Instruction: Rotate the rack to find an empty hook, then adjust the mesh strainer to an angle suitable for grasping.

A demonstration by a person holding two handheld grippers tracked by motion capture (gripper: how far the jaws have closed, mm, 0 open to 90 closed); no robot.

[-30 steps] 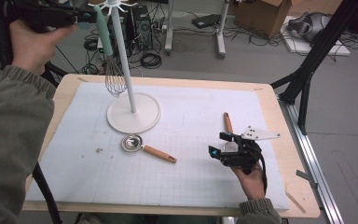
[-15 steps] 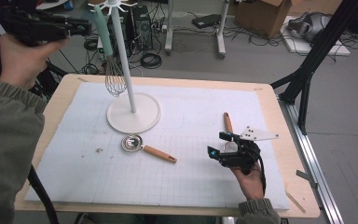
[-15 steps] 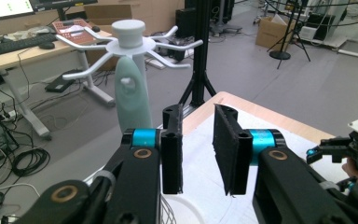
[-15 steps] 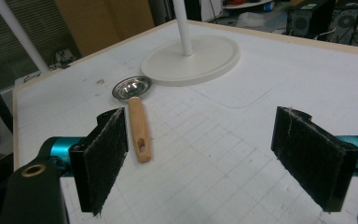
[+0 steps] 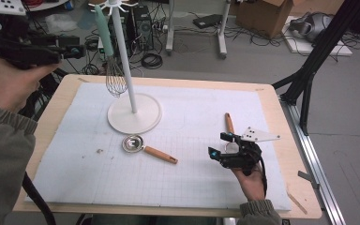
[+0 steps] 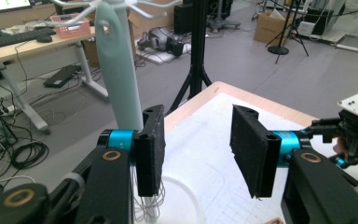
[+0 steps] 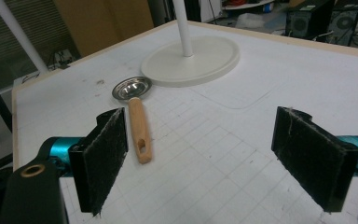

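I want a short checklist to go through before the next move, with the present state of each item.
1. Whisk hangs on the stand: ok.
2. Left gripper jaws apart, nothing between them; they have just been opening: ok.
3. Right gripper open, nothing between its pads: ok.
4. Measuring spoon lies flat on the mat, unobstructed: ok.
5. Second wooden handle by the right gripper, its head hidden: cannot tell.
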